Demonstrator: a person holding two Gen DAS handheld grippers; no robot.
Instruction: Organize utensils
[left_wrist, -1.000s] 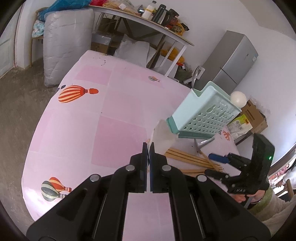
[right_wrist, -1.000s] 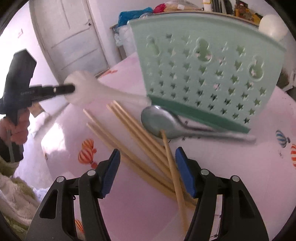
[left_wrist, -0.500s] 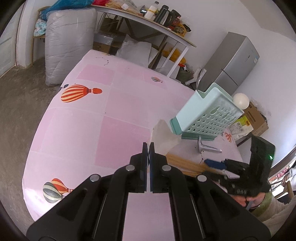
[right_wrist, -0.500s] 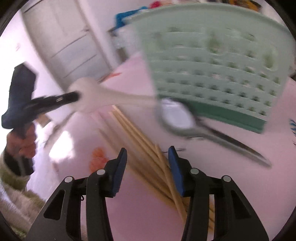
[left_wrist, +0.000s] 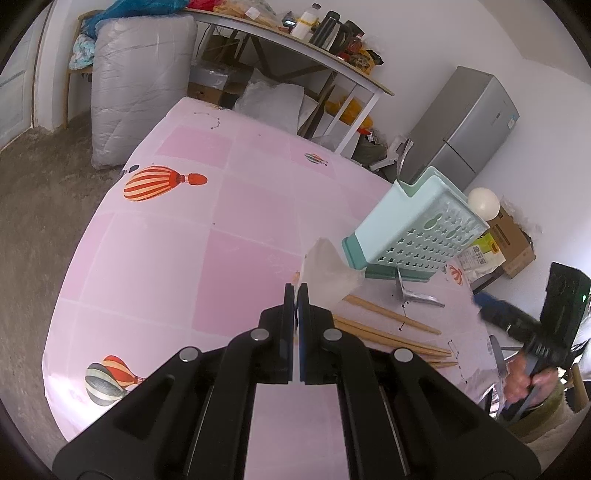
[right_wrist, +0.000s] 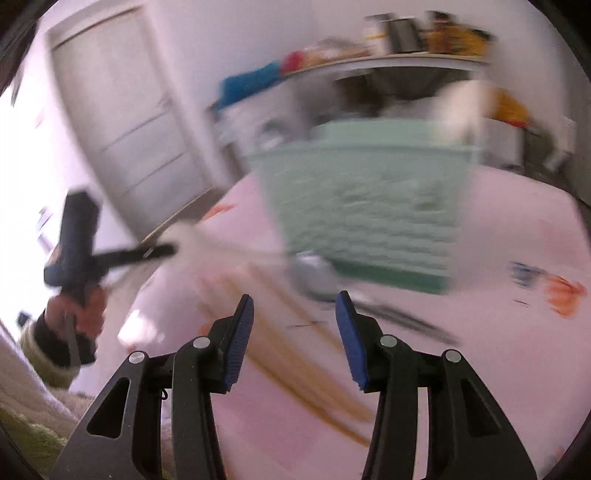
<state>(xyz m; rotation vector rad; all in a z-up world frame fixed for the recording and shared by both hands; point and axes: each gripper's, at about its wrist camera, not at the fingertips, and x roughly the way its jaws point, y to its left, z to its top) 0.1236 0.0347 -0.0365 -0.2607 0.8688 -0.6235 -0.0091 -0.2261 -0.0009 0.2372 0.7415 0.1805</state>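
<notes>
The left gripper (left_wrist: 296, 306) is clamping a white spoon's (left_wrist: 328, 273) handle, its bowl lying ahead of the shut jaws. The right gripper (right_wrist: 294, 325) is hanging half open and empty; the chopsticks (right_wrist: 295, 354) below want centring between its pads before closing.

Pink bench (left_wrist: 177, 258) with balloon prints; on it: mint basket (left_wrist: 413, 236), wooden chopsticks (left_wrist: 391, 321), metal spoon (left_wrist: 417, 295) beside basket.

Left wrist view looks down across the table (left_wrist: 177, 258) toward the basket (left_wrist: 417, 221); right wrist view faces it closer, blurred.
</notes>
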